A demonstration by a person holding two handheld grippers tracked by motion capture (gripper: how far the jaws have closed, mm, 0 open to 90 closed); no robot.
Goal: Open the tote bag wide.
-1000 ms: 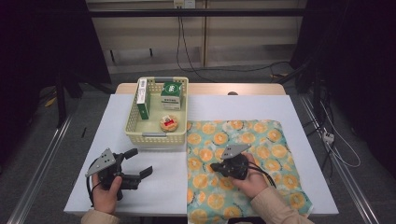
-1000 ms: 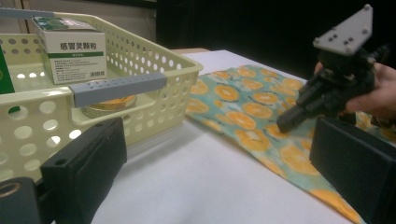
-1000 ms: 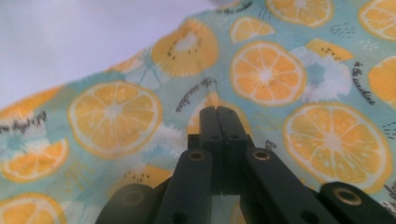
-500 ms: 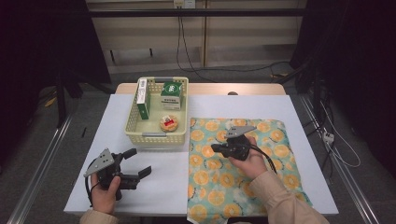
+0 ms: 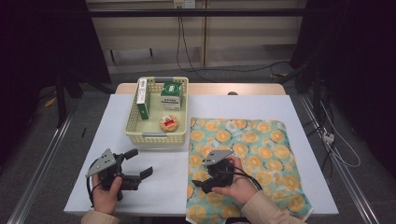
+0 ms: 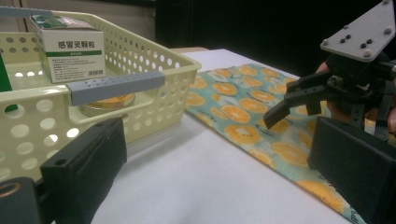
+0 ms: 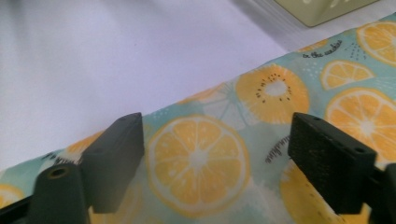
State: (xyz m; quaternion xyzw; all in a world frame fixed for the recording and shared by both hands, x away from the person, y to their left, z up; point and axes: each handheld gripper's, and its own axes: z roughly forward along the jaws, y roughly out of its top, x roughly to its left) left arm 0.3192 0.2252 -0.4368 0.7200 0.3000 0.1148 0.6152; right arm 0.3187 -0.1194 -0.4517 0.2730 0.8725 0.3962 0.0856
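The right gripper (image 5: 200, 185), jaws just opened and spread with nothing between them, hovers over the near left edge of the cloth (image 5: 261, 154). The cloth is thin teal fabric printed with orange slices, lying flat on the table's (image 5: 154, 186) right half. The left gripper (image 5: 139, 164), jaws apart and empty, sits near left. Far left, a perforated cream plastic basket (image 5: 132, 135) holds two green-and-white boxes (image 5: 171, 95) and a round tin (image 5: 169, 123).
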